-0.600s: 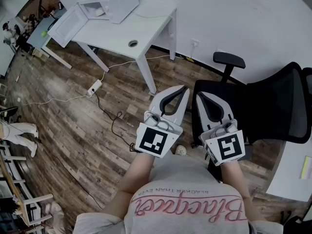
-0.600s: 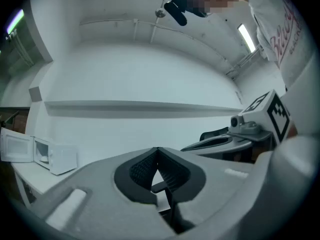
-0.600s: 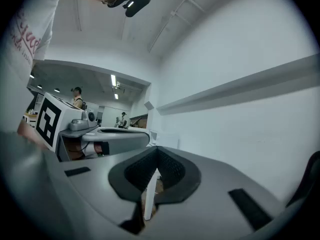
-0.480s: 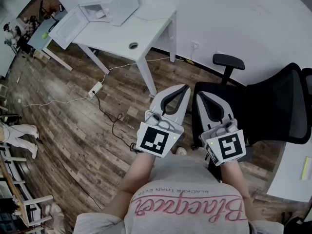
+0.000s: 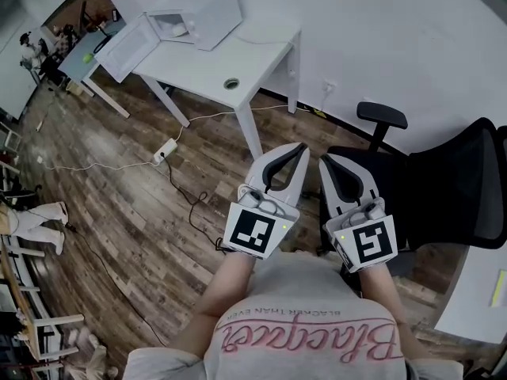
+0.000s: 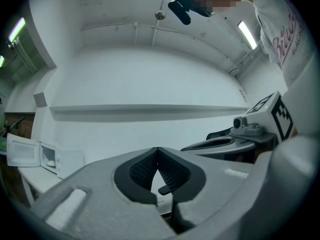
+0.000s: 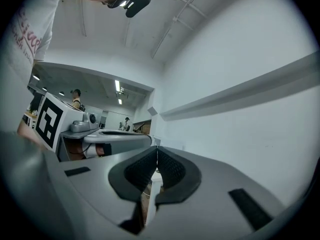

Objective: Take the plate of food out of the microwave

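White rectangular desk (image 5: 247, 68) stood by wall. White microwave (image 5: 210, 18) sat at its far end, door open; plate inside too small to tell. Left gripper (image 5: 302, 146) and right gripper (image 5: 323, 159) were side by side, well apart from microwave, jaws pressed together, empty.

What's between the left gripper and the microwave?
Head view: wooden floor, then the white table with a round hole, which carries the microwave.

Dressed in a light grey T-shirt (image 5: 309, 291) with pink script lettering and a smaller dark line of print, at lower centre of the head view. Fitted with a pale grey left gripper (image 5: 300, 146) and right gripper (image 5: 324, 158). Curved jaws lined with black ribbed pads (image 6: 145, 171), each backed by a white cube (image 5: 255, 232) printed with a black square marker.
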### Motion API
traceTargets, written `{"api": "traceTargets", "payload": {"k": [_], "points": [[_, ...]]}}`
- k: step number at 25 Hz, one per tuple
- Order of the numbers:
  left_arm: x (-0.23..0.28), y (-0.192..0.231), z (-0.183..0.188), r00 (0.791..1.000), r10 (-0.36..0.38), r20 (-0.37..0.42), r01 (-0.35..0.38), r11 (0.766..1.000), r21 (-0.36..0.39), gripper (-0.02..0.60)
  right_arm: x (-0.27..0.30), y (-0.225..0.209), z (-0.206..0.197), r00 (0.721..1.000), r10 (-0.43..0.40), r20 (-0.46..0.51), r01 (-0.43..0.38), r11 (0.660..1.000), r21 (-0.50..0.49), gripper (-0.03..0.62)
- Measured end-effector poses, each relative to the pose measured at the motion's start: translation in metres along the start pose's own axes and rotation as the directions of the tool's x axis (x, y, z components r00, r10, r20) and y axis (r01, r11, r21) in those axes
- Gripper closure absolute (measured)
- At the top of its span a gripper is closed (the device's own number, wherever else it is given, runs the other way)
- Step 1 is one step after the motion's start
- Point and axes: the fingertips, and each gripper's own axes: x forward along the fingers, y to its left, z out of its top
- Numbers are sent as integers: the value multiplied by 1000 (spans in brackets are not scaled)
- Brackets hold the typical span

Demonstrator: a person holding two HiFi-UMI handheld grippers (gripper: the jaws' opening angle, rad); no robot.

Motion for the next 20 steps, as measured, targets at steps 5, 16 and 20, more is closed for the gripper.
{"api": "traceTargets", "payload": {"k": [5, 16, 20], "points": [[-13, 22, 2, 998, 59, 0, -59, 998, 2, 577, 15, 9, 4, 999, 32, 7, -32, 999, 19, 582], [-44, 72, -2, 986, 167, -6, -167, 986, 6, 577, 59, 53, 4, 987, 161, 17, -161, 987, 15, 582], [-50, 91, -2, 981, 195, -10, -195, 981, 7, 577, 77, 65, 4, 980, 199, 14, -200, 980, 16, 582]]}}
